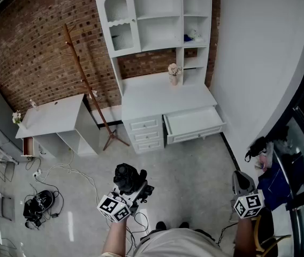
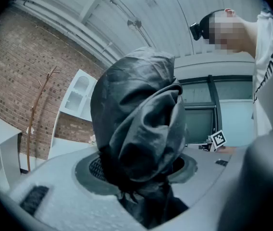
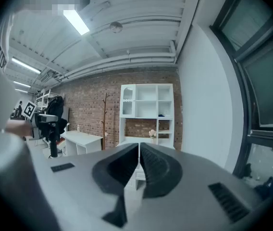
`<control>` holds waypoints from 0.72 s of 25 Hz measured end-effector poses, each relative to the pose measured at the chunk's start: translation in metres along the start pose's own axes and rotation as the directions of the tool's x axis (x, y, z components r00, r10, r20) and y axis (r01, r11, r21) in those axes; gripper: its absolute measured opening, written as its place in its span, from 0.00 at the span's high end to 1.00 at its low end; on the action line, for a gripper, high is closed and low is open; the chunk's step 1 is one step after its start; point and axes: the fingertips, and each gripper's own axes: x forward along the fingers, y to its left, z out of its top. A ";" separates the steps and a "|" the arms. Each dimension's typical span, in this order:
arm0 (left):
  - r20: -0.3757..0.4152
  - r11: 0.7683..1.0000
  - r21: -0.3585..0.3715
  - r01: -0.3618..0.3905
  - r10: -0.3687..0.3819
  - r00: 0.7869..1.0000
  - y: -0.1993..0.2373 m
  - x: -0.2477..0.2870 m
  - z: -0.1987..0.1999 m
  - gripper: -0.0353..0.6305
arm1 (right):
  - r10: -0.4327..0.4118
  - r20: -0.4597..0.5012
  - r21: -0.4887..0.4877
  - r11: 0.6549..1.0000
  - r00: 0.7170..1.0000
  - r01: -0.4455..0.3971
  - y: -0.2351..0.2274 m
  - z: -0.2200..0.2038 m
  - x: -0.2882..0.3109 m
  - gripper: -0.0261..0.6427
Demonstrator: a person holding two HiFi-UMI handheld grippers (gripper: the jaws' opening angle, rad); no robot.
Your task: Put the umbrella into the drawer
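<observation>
Within left hand-held gripper [image 2: 141,177], black umbrella [image 2: 136,114]

Grey floor [image 1: 195,165] carries the white desk [image 1: 162,98], its drawer [image 1: 194,123] pulled open. A flower vase [image 1: 174,75] sits on the desk's top. Left of the desk stands a coat rack [image 1: 88,84], then a low table [image 1: 50,116], with tangled cables [image 1: 38,205] on the floor.

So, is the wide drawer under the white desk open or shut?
Open: the drawer stands pulled out from the white desk, its inside showing from above.

White T-shirt [image 1: 176,246], black-and-white marker cubes [image 1: 113,208]
</observation>
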 end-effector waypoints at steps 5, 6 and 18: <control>0.001 1.000 0.005 0.004 -0.004 1.000 0.000 0.000 -0.003 0.55 | 0.002 0.006 -0.002 1.000 1.000 -0.002 0.001 -0.001 -0.001 0.91; 0.001 1.000 0.007 0.008 -0.008 1.000 0.000 0.000 -0.004 0.54 | 0.001 0.006 -0.003 1.000 1.000 -0.001 0.001 -0.001 -0.002 0.91; 0.000 1.000 0.009 0.021 -0.021 1.000 0.002 -0.004 -0.006 0.55 | -0.002 0.012 -0.010 1.000 1.000 0.002 0.009 0.002 -0.002 0.91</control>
